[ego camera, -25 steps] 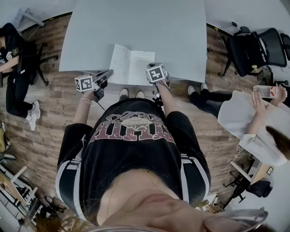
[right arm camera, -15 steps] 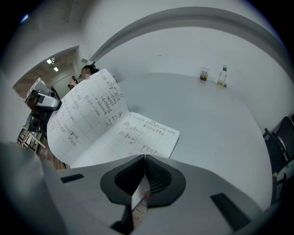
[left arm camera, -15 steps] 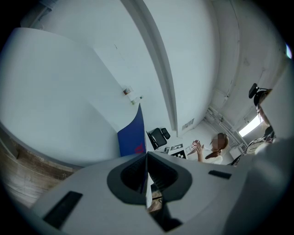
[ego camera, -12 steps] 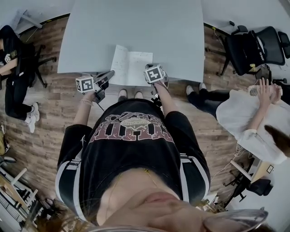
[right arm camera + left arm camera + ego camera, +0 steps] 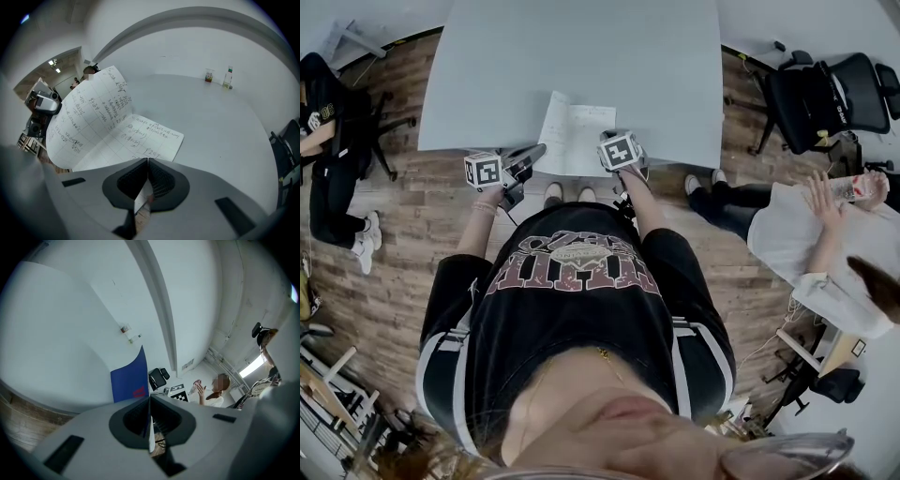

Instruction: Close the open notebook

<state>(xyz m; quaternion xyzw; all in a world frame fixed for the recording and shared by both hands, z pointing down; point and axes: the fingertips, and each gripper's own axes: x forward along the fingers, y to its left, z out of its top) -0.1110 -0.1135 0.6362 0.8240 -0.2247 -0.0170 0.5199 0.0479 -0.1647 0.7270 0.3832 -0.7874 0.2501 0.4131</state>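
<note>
Open notebook [image 5: 574, 141] at the near edge of the grey bench [image 5: 581, 56], with 1 tool on each side of it.

The left tool [image 5: 534, 152] is pressed together on the notebook's left half. In the left gripper view, the thin edge of the blue cover [image 5: 129, 380] runs down into the closed jaws, and the cover stands nearly upright above them. The right tool [image 5: 607, 139] points steeply down at the notebook's right near corner. In its own view its jaws meet with a white sliver of paper pinched between them. There the handwritten left leaf [image 5: 86, 117] curves up off the bench, while the right page [image 5: 150, 138] lies flat on it. 2 small bottles [image 5: 228, 77] stand well apart from the notebook on the far side of the bench.
</note>
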